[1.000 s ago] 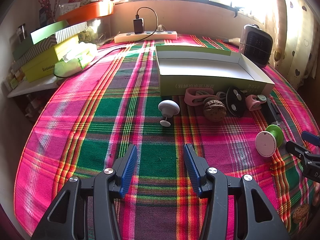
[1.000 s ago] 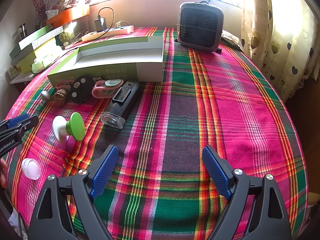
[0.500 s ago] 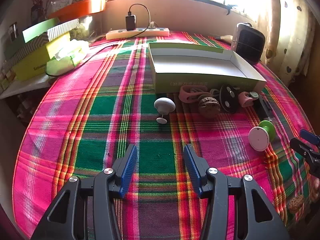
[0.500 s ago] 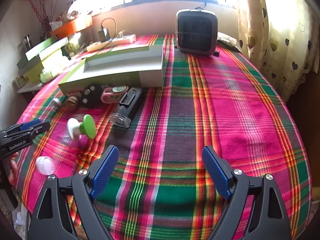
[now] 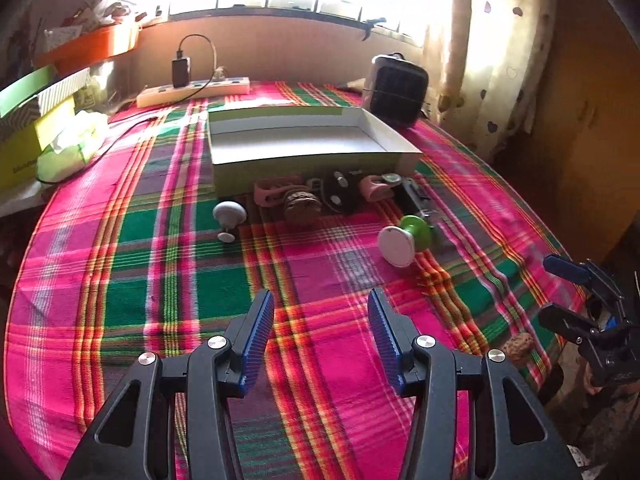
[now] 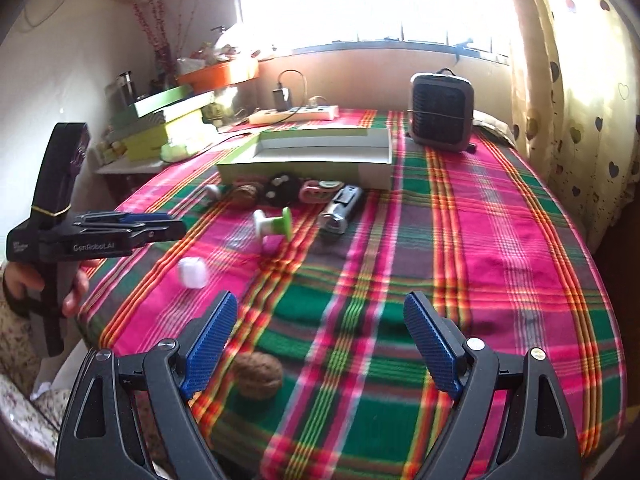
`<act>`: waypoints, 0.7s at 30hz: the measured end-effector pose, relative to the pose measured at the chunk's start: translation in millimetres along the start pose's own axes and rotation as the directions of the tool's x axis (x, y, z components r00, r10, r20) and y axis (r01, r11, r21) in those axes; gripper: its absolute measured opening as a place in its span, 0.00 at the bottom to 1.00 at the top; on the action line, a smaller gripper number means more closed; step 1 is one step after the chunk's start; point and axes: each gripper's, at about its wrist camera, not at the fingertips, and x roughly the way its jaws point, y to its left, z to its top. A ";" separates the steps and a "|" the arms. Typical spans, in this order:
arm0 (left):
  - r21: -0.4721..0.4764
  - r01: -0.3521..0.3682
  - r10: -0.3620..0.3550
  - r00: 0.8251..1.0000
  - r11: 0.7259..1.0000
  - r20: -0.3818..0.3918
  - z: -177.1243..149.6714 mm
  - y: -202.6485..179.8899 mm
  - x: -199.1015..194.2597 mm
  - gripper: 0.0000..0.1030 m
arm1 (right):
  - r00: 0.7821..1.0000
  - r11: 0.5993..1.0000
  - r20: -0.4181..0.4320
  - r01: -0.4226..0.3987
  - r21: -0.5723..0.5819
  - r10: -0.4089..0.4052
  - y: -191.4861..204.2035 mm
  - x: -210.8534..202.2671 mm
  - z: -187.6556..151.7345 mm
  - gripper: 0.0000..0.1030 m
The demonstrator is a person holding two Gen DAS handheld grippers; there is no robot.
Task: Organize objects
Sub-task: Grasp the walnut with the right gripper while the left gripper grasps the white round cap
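An open, empty green-and-white box lies mid-table. In front of it sit a white knob, a pink clip, a walnut, a black disc, a dark torch-like device and a green-and-white spool. A white cap lies nearer. A second walnut rests by the front edge, just beyond my right gripper's left finger. My left gripper and right gripper hover open, holding nothing.
A dark heater stands behind the box at the right. A power strip with a charger lies at the back. Stacked boxes and an orange tub crowd the left shelf. A hand holds the left gripper. Curtains hang right.
Both grippers have drawn back from the objects toward the table's near edge. The near walnut has come into the right wrist view. Both jaws stay open as before.
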 end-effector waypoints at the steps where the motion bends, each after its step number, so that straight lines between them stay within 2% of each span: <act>1: 0.006 0.024 -0.024 1.000 1.000 0.000 -1.3 -2.4 -1.2 0.46 | 1.000 1.000 0.007 -0.012 -0.003 0.012 3.0 -2.3 -2.7 0.81; 7: 0.083 0.058 -0.057 0.998 0.995 -0.021 -8.0 -19.5 -2.4 0.46 | 0.999 0.999 -0.027 -0.042 -0.019 0.042 16.0 2.4 -16.0 0.76; 11: 0.095 0.085 -0.082 0.996 0.992 -0.038 -11.2 -24.3 -1.1 0.46 | 0.997 0.998 -0.051 -0.056 -0.030 0.055 21.9 7.9 -21.9 0.73; 14: 0.118 0.110 -0.104 0.993 0.987 -0.052 -14.4 -28.4 1.2 0.46 | 0.997 0.998 -0.061 -0.049 -0.040 0.047 25.1 10.6 -25.0 0.72; 21: 0.156 0.119 -0.108 0.991 0.981 -0.081 -20.3 -37.0 9.4 0.46 | 0.996 0.997 -0.082 -0.026 -0.068 0.020 28.4 16.1 -31.8 0.61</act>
